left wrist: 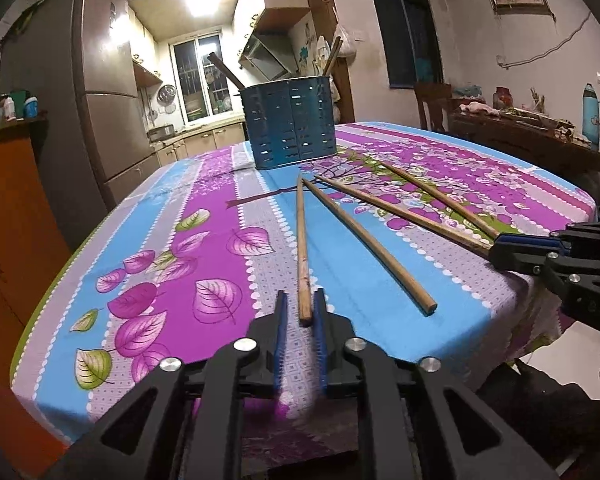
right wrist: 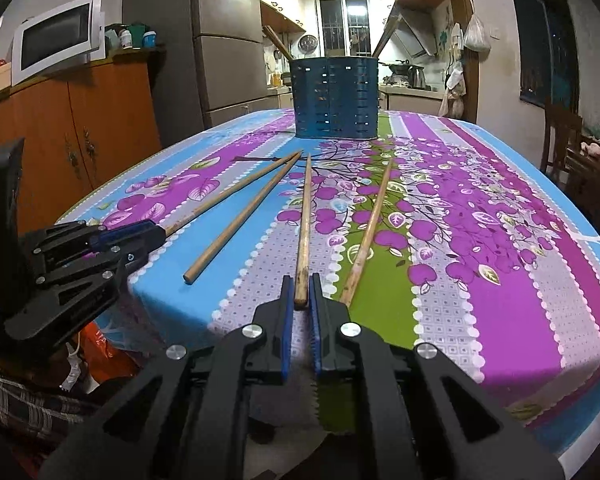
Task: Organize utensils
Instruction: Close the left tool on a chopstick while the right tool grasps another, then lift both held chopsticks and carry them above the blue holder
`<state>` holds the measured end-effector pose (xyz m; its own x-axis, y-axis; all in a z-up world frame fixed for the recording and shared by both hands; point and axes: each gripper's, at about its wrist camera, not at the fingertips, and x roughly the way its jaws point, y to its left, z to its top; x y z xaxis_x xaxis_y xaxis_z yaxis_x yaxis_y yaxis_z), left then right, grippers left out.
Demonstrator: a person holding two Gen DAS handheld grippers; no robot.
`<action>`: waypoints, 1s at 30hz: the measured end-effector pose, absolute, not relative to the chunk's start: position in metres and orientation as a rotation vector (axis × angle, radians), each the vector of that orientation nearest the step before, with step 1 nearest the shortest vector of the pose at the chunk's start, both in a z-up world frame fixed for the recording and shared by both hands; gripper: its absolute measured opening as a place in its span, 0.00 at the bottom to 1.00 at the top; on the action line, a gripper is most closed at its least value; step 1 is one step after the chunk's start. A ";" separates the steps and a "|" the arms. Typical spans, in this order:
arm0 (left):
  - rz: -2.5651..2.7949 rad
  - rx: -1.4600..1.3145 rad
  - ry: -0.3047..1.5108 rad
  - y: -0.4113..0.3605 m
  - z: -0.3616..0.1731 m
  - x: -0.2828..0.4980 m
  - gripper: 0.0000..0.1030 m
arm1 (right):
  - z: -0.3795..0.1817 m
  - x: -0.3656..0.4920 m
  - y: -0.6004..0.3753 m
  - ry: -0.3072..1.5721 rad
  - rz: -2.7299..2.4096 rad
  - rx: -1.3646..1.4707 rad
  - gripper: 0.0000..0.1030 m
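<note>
Chopsticks [left wrist: 366,242], four, lie fanned on the worktop [left wrist: 204,216], with the blue holder [left wrist: 290,122] at 12 o'clock. Left tongs [left wrist: 302,312] loosely straddle one end; right tongs [right wrist: 301,298] are clamped on another.

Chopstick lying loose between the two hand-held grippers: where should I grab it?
Grip the loose chopstick by its thick near end, coming in from the table's near edge, along its length. It lies flat with its thin tip towards the holder. At the near end, the other chopsticks fan away from it, probably leaving room on both sides.
</note>
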<state>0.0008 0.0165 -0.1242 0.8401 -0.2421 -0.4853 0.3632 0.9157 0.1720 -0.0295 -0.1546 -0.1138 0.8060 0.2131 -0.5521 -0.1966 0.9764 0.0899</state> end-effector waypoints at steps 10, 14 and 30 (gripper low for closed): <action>-0.310 0.279 0.450 0.016 -0.127 -0.003 0.21 | -0.114 -0.030 -0.155 0.596 0.218 0.011 0.09; -0.328 0.241 0.453 0.021 -0.127 -0.002 0.19 | -0.114 -0.031 -0.152 0.589 0.208 -0.012 0.10; -0.389 0.206 0.469 0.025 -0.121 0.006 0.07 | -0.112 -0.025 -0.162 0.591 0.225 0.059 0.05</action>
<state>0.0061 0.0255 -0.1206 0.8206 -0.3160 -0.4762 0.4094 0.9064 0.1041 -0.0254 -0.1622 -0.1121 0.8066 0.2270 -0.5457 -0.1931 0.9739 0.1196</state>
